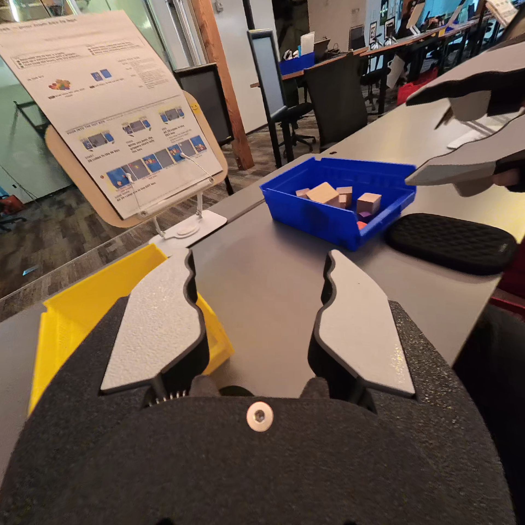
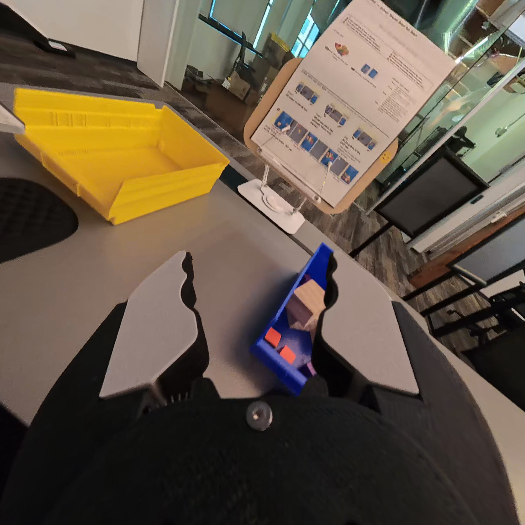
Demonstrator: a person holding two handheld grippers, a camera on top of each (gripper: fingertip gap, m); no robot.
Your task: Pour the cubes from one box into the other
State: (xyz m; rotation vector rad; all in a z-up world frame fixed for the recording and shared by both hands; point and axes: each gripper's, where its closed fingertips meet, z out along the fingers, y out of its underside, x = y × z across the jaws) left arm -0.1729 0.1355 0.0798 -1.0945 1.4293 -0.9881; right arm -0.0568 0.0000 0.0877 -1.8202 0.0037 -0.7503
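Observation:
A blue box [image 1: 312, 224] stands on the grey table, holding several cubes [image 1: 322, 194], some plain wood, some orange and purple. An empty yellow box [image 1: 82, 298] lies partly under my left gripper's left finger. My left gripper [image 1: 258, 254] is open and empty above bare table between the boxes. My right gripper [image 1: 406, 141] is open, hovering at the blue box's right end. In the right wrist view the right gripper [image 2: 258, 255] is open, and its right finger hides part of the blue box [image 2: 279, 366] and cubes [image 2: 306, 301]. The yellow box [image 2: 159, 193] is empty.
A paper instruction sheet on a stand [image 1: 113, 119] is at the table's far edge, between the boxes; it also shows in the right wrist view [image 2: 341, 113]. A black oval pad [image 1: 451, 244] lies beside the blue box, another [image 2: 28, 216] by the yellow box. Office chairs and desks stand beyond.

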